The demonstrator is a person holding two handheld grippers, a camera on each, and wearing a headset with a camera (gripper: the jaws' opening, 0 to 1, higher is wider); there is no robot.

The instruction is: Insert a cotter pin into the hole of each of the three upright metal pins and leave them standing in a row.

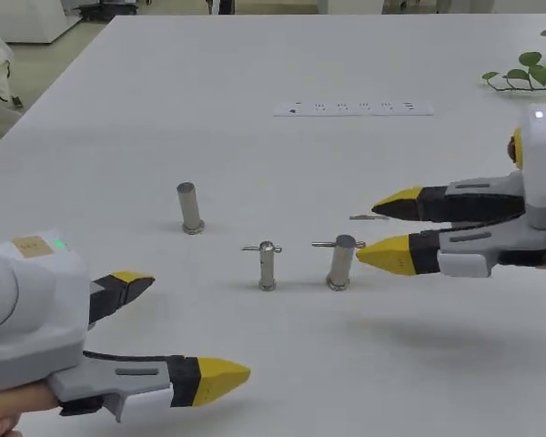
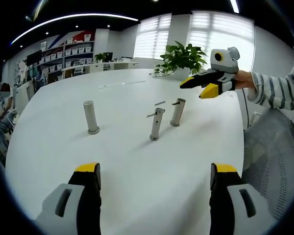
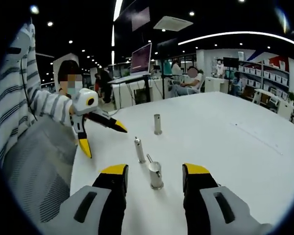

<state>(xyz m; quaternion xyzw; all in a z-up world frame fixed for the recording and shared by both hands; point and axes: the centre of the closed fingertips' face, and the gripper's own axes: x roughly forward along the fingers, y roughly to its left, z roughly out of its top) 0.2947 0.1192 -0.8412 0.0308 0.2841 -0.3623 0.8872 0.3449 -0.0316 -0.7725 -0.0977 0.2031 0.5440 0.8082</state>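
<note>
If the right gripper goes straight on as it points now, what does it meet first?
Probably the nearest metal pin, standing just ahead between the open jaws of the right gripper, a cotter pin through it; depth is unclear.

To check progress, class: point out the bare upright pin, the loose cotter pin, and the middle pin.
bare upright pin [image 1: 189, 206], head view, middle of its shaft.
loose cotter pin [image 1: 369, 217], head view, middle of its length.
middle pin [image 1: 267, 270], head view, lower part of its shaft.
</note>
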